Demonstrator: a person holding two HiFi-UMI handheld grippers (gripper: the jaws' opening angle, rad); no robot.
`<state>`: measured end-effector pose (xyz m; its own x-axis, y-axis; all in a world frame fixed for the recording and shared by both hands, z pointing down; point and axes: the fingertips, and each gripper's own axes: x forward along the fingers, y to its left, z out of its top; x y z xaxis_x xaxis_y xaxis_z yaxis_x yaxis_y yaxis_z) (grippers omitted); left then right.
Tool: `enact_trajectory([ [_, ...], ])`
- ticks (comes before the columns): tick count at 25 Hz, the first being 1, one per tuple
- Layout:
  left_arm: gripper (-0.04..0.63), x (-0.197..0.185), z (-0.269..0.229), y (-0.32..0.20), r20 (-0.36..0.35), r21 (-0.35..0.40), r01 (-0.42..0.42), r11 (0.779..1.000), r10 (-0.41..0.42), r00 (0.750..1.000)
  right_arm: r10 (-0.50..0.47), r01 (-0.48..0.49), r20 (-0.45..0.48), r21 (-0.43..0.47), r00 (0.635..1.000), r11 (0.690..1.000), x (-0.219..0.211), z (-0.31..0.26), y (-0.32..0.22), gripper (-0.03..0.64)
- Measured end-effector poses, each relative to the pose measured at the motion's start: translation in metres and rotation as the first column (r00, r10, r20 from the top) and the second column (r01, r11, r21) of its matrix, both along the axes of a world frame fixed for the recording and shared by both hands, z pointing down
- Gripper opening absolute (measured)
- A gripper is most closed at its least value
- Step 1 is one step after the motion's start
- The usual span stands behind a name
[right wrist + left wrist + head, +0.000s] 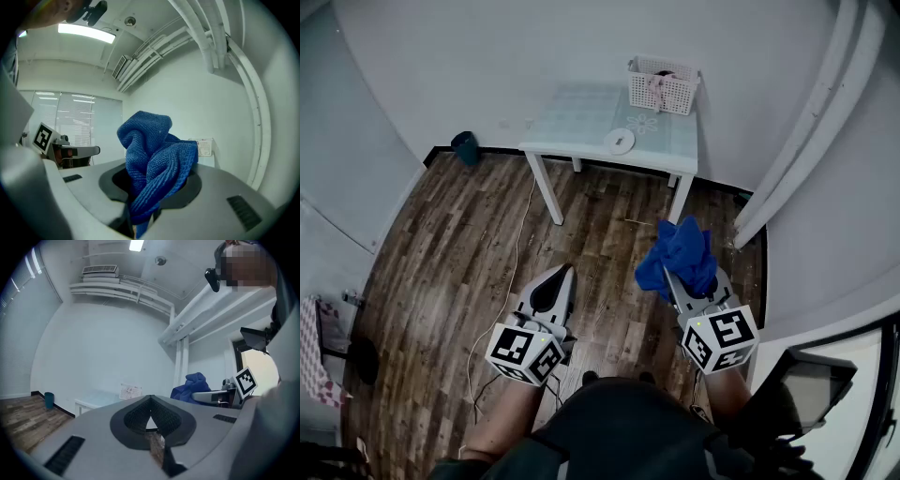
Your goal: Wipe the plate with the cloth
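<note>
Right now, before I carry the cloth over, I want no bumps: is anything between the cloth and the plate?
Nothing visible does. The cloth is clamped in the right gripper; only floor lies between it and the plate near the front edge of the table. The basket stands behind the plate.

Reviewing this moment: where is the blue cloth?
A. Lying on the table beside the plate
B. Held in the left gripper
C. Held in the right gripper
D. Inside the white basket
C: the blue cloth bunches up out of the right gripper, which is shut on it, while the left gripper is shut and empty.
</note>
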<state>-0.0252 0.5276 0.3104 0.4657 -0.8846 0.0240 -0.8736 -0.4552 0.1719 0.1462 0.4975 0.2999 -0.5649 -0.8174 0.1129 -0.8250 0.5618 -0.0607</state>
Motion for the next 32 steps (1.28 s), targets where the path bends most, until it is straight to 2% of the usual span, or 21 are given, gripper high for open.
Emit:
enact_trajectory([
  [8,0.009,-0.009,-0.004,-0.004,0.002,0.012,-0.011,1.0,0.011,1.0,-0.02,0.02,0.025,0.002,0.999,1.0,-0.014,-0.004,-0.001,0.13],
  [12,0.009,-0.02,-0.009,0.0,-0.083,0.007,-0.006,1.0,0.006,0.997,0.002,-0.002,0.049,0.016,0.999,1.0,-0.019,-0.007,-0.001,0.132],
  [19,0.009,-0.036,-0.005,0.003,-0.049,0.023,-0.032,0.999,0.033,0.998,0.03,-0.03,0.078,0.004,0.997,1.0,-0.035,-0.005,0.002,0.131],
  [27,0.009,-0.063,0.006,-0.006,-0.068,-0.002,-0.056,0.998,0.056,0.996,0.077,-0.076,0.069,-0.019,0.995,0.997,-0.06,0.005,-0.001,0.13],
  [30,0.009,-0.067,0.01,-0.015,-0.086,-0.018,-0.053,0.998,0.051,0.995,0.072,-0.071,0.048,-0.02,0.996,0.997,-0.064,0.009,-0.012,0.131],
  [32,0.009,-0.066,0.009,-0.027,-0.088,-0.027,-0.048,0.998,0.046,0.995,0.059,-0.058,0.069,-0.016,0.996,0.998,-0.065,0.009,-0.025,0.131],
])
